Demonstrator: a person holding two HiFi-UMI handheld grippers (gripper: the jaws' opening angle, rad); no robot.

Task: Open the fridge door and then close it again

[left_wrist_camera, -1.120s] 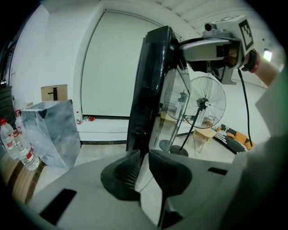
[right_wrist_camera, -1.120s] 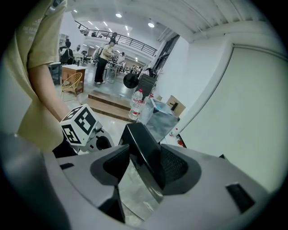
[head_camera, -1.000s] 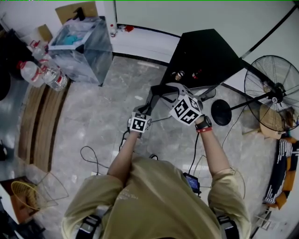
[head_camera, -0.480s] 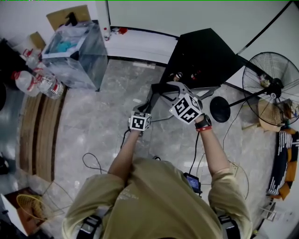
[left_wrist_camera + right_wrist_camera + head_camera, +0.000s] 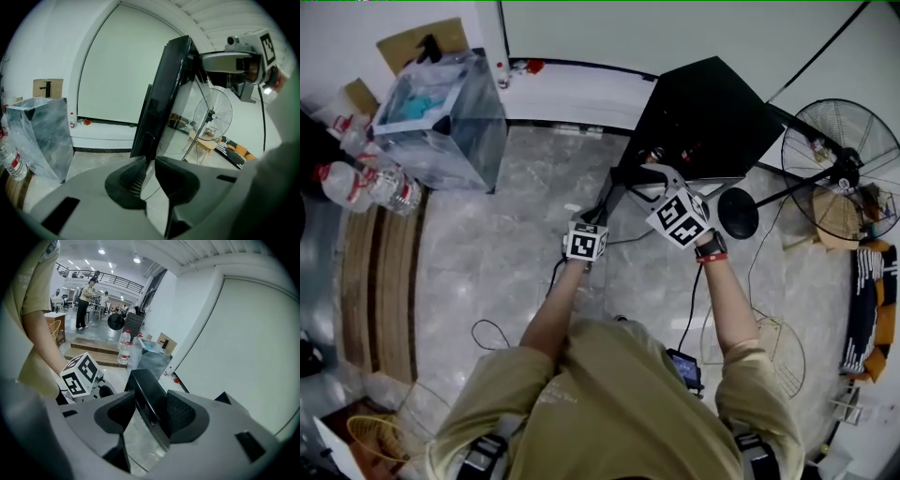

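My right claw (image 5: 151, 401) grips the black fridge door (image 5: 142, 382) at frame centre; my left claw (image 5: 150, 165) sits slightly apart, empty.

**Right gripper view: fridge door edge in the jaws**

Your right gripper (image 5: 152, 404) has its jaws set wide on the edge of the black fridge door (image 5: 143, 383), pads against it. The left gripper's marker cube (image 5: 79, 376) sits low left, beside your forearm (image 5: 44, 343). Beyond are a clear plastic bin (image 5: 152, 359), water bottles (image 5: 123, 347), a cardboard box (image 5: 166, 341) and a white wall (image 5: 234, 343).
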